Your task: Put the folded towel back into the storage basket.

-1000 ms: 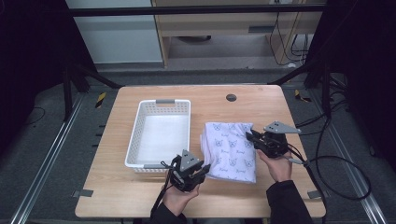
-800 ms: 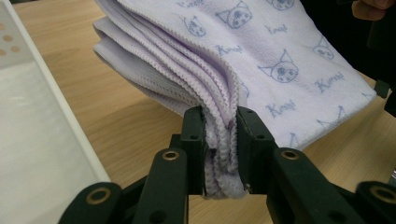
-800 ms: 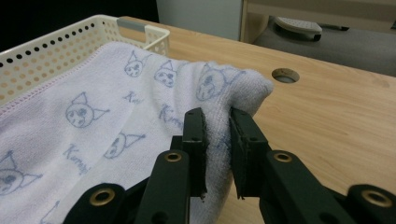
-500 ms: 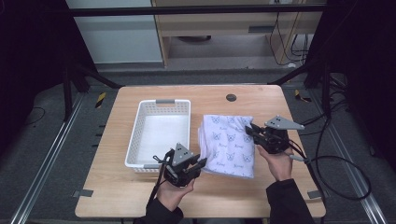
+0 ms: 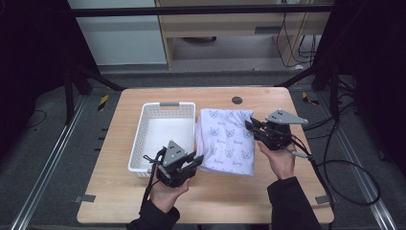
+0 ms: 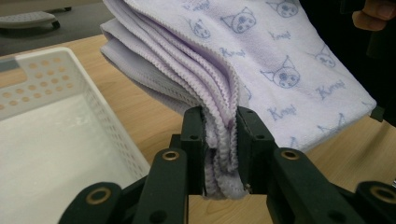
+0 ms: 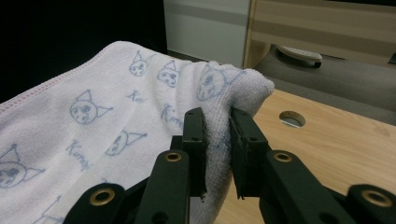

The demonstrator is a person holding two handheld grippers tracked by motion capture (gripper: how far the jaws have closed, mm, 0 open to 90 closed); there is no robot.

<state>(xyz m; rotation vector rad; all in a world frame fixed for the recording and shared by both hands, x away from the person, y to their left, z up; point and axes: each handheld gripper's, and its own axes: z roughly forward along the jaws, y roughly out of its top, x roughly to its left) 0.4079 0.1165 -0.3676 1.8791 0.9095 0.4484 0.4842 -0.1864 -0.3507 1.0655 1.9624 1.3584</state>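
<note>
The folded towel [image 5: 226, 141] covered the table [image 5: 268, 201] beneath it, beside the white basket [image 5: 165, 129]. The left gripper [image 6: 219, 140] was clamped on its layered near corner, the right gripper [image 7: 215, 135] on its far-right fold. Since the earlier frame, both grippers had lifted the towel's edges higher.

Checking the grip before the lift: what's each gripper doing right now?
Left gripper: shut on the towel.
Right gripper: shut on the towel.
</note>
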